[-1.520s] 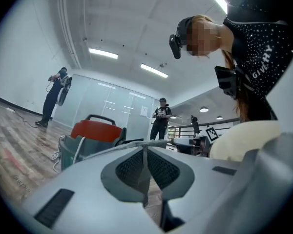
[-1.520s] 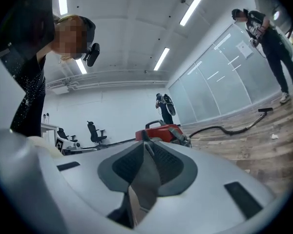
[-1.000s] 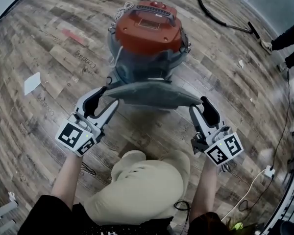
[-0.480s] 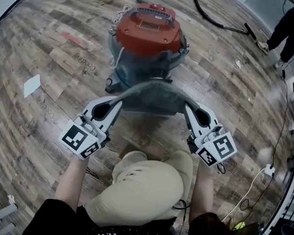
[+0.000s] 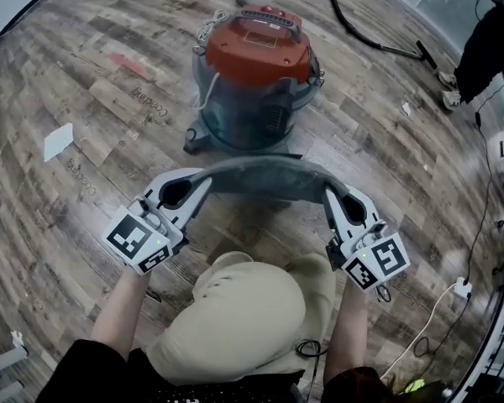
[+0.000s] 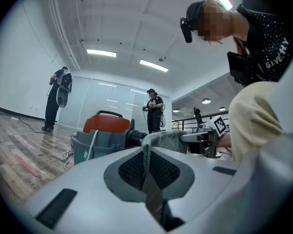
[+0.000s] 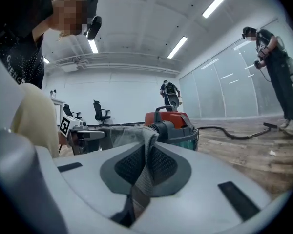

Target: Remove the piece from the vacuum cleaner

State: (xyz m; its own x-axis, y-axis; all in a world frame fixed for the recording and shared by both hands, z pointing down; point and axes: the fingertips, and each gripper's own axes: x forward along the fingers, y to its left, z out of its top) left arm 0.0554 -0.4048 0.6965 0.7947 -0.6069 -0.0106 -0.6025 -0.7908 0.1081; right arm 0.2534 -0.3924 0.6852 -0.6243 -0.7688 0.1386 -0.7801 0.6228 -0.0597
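- The left gripper [image 5: 200, 180] is clamped on one end of the grey fabric piece [image 5: 260, 177]. Its jaws have just been closing, and its own view shows a fold of the cloth pinched flat between the dark ribbed pads.
- The right gripper [image 5: 330, 195] is shut on the other end, with a crumpled ridge of the weave rising from between its pads.
- The piece spans the two grippers as a shallow arch, clear of the wooden floor [image 5: 84, 99] and above the person's bent knee [image 5: 244, 309].
- The vacuum cleaner [image 5: 256, 65] — red lid with a handle, see-through blue-grey drum — stands upright just beyond the piece, on the far side from the person. In the head view the cloth's far edge overlaps the drum's base, so contact cannot be judged there.
- A black hose [image 5: 353, 23] runs from behind the drum towards the upper right.
- A white sheet of paper [image 5: 57, 141] lies on the floor well to the left.
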